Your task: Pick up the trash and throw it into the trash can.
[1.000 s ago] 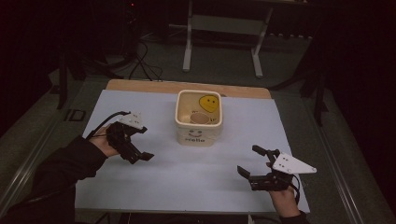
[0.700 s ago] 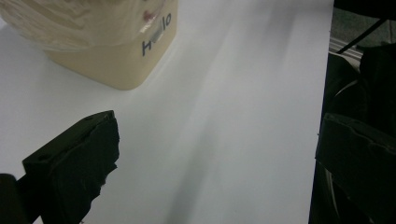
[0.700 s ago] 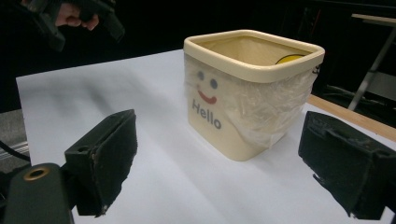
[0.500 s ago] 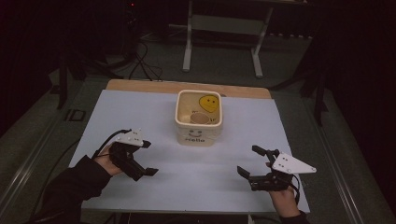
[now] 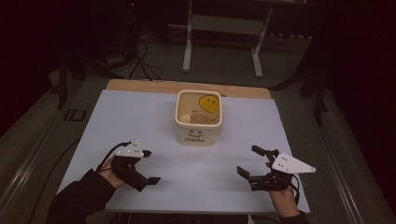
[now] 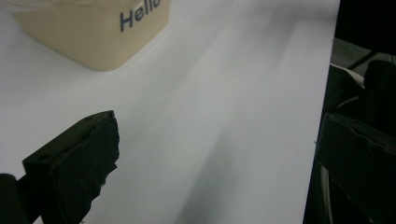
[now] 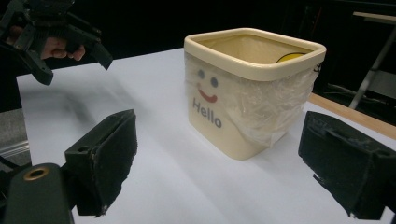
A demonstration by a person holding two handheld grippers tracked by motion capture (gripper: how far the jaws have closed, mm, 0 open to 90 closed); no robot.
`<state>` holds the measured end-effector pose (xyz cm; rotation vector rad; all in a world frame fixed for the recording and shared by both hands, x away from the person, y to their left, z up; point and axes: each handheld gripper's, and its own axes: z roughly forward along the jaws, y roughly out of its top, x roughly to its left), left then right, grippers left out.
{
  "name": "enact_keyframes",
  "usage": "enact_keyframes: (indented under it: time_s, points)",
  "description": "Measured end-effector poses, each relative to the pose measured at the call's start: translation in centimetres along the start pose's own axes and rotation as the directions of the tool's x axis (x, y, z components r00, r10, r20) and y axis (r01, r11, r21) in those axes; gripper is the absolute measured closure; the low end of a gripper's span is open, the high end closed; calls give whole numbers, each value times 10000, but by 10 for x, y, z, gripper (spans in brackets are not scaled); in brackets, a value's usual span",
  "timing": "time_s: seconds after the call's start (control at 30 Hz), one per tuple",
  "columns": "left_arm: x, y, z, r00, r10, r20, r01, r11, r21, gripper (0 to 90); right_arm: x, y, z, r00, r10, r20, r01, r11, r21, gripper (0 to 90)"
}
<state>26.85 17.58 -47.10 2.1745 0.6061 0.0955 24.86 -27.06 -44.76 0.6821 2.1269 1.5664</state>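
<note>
A cream square bin [image 5: 198, 133] marked "Hello" stands at the table's middle-back, lined with clear plastic. Inside it are a yellow smiley face [image 5: 209, 102] and a round brown thing [image 5: 200, 118]. My left gripper [image 5: 152, 166] hovers open and empty near the front left edge, well apart from the bin. My right gripper [image 5: 247, 159] is open and empty at the front right. In the right gripper view the bin [image 7: 247, 93] stands ahead between my wide jaws [image 7: 219, 163], and the left gripper [image 7: 72, 65] shows far off. The left gripper view has the bin's corner [image 6: 93, 32] beyond my open jaws [image 6: 215, 154].
A white sheet [image 5: 140, 121] covers the table, and a wooden strip [image 5: 154, 86] shows along the back edge. A metal stand [image 5: 222, 44] and cables [image 5: 140, 60] are on the floor beyond. The table's right edge [image 6: 327, 93] drops to darkness.
My left gripper has drawn back from beside the bin toward the table's front edge. The right gripper and the bin have stayed put.
</note>
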Motion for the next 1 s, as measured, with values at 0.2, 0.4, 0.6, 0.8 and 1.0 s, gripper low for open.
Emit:
enact_keyframes:
  time_s: [0.2,0.4,0.6,0.8,1.0]
  points:
    - [-6,-10,-2,9980,-377,-512,344,9973,-643,4,0,0,0,10000,-16,-9,16,10000,35,115]
    - [-4,-19,-2,9964,-668,-530,630,9955,-710,4,0,0,0,10000,-6,-31,6,10000,34,114]
    - [-4,-33,0,9916,-917,-912,819,9910,-1063,4,0,0,1,9999,38,-99,-37,10000,84,115]
    - [0,-40,2,9866,-1172,-1139,1019,9860,-1317,4,0,0,0,9999,34,-137,-33,10000,84,115]
    - [2,-42,8,9873,-1148,-1094,1025,9883,-1129,4,-1,-1,1,9995,152,-271,-148,9998,157,117]
